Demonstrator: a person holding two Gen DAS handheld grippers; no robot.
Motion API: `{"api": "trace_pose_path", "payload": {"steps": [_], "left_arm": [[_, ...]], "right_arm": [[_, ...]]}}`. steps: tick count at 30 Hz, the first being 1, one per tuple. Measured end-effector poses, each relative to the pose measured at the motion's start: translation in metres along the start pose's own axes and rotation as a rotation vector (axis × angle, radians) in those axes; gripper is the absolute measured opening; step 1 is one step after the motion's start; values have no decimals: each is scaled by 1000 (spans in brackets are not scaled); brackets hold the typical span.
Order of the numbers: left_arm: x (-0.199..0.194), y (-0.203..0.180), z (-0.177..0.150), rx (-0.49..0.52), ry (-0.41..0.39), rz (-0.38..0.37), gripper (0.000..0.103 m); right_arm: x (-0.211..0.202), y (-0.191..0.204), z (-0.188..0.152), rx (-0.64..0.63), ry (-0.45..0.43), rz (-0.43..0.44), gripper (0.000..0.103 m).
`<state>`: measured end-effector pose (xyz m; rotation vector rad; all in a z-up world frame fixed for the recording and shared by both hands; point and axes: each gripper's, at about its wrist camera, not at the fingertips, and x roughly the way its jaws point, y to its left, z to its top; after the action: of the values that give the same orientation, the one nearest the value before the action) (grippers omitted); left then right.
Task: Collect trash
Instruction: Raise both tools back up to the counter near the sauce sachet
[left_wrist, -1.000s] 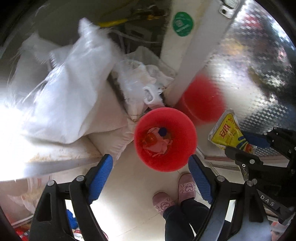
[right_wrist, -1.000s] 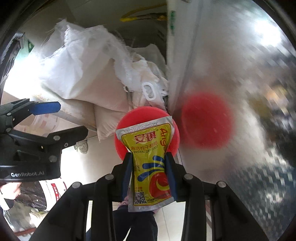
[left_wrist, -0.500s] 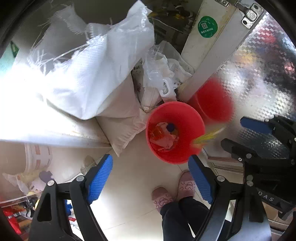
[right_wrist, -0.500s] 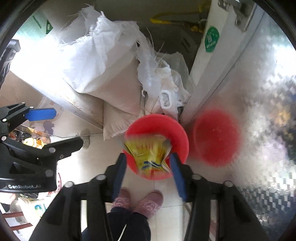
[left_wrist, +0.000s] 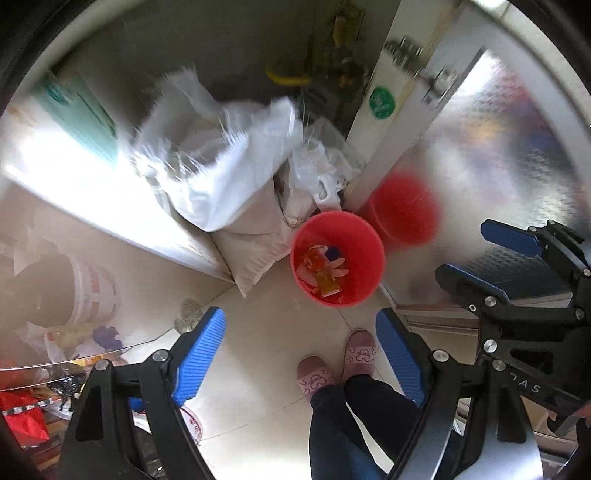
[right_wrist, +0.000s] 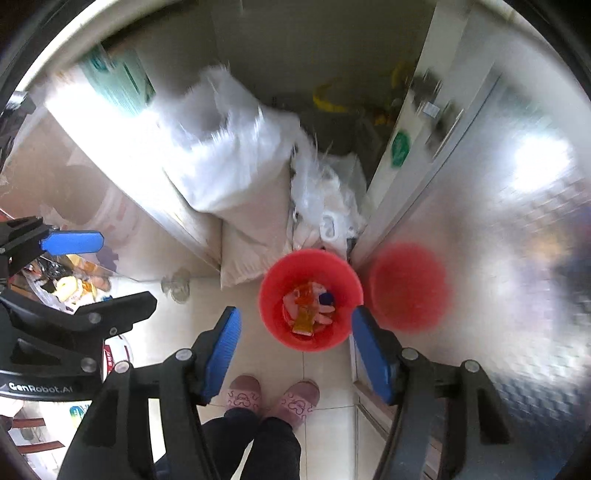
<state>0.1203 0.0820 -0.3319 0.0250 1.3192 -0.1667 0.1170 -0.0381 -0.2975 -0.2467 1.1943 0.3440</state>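
I'm looking down into the red bucket (right_wrist: 275, 291) on the floor: the yellow sachet (right_wrist: 303, 320) lies inside with other wrappers. My right claw (right_wrist: 295, 349), just opening, is empty; my left claw (left_wrist: 301, 360) gapes empty too. "GenRobot.AI" reads on its body.

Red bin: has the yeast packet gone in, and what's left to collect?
Done: the yellow packet lies inside the red bin with other wrappers. In hand: nothing. The right gripper, whose jaws have just been opening, is empty, as is the open left gripper. Left: litter on the glass tabletop at the left.
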Motion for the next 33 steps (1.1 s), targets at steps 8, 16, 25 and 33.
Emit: {"api": "trace_pose_path", "payload": {"steps": [8,16,25,33], "left_arm": [[-92,-5,8,3,-84,-6,82],[-160,-15,31,52,-179,-37,82],[-211,-56,74,264,-261,-67,82],[-227,-111,128,416,-283,-120,82]], "right_arm": [[-88,7,15,71,-49,-20,64],[-169,1,26,124,-170,-122,72],[-232,-30,38,207,-297,-238,85],[-268,-84,44,339,-354,-346,86]]}}
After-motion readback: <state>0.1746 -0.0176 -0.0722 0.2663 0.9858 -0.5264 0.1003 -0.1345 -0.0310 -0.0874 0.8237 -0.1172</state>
